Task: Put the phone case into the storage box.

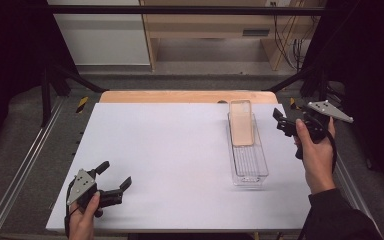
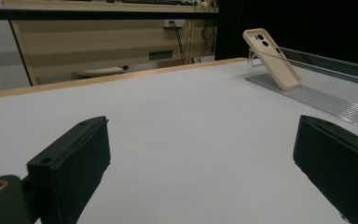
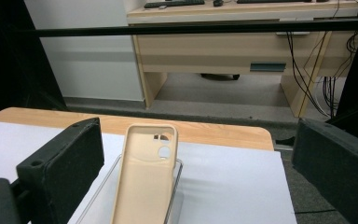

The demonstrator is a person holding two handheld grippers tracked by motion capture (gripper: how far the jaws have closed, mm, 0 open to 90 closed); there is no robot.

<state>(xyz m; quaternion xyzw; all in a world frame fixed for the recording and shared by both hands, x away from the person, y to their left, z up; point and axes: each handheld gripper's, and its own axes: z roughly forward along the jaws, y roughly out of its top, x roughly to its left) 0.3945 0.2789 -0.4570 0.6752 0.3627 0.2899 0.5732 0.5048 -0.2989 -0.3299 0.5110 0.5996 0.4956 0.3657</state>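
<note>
Case (image 1: pixel 241 122) and tray (image 1: pixel 250 167) are found near the table's (image 1: pixel 155 160) right edge — the beige phone case is propped at a slant in the clear tray's far end, its top resting over the far wall. It is judged light, thin and springy, with smooth sides that may slip; a hold across its two long edges, near the raised top, is likely best, and a hard squeeze should be avoided. The right gripper (image 1: pixel 281 123) is held just right of the case, jaws apart, nothing between them. The left gripper (image 1: pixel 114 176) is kept near the front-left corner, jaws also spread. The case's hollow inside is seen in the right gripper view (image 3: pixel 144 182) — its back with camera cut-outs is seen in the left gripper view (image 2: pixel 271 58).
</note>
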